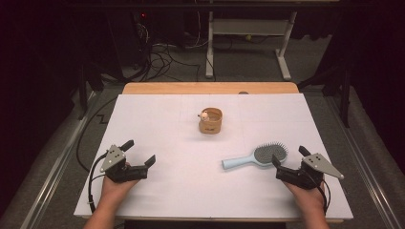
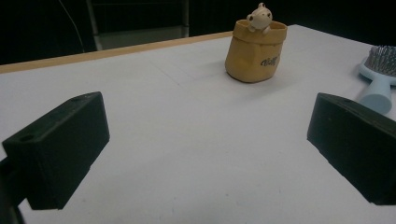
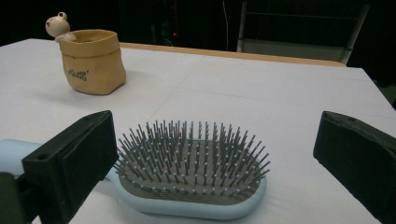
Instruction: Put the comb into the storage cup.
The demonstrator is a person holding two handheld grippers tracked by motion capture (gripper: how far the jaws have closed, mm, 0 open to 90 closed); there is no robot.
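A light-blue hairbrush (image 1: 260,156) lies bristles-up on the white table cover (image 1: 157,119), right of centre, its handle pointing left. My right gripper (image 1: 289,155) rests on the table just behind the brush head, open. In the right gripper view the brush head (image 3: 191,172) lies between and just ahead of the wide-apart jaws of that gripper (image 3: 215,163), untouched. A tan bag-shaped pot (image 1: 210,120) with a small bear figure on its rim stands mid-table. My left gripper (image 1: 140,151) sits at the front left, open and empty (image 2: 208,144), facing the pot (image 2: 254,51).
The wooden table edge (image 1: 210,88) shows along the far side of the white cover. Beyond it, on the floor, stand white desk legs (image 1: 209,57) and tangled cables (image 1: 162,57). The brush's handle end (image 2: 380,74) is at the right of the left gripper view.
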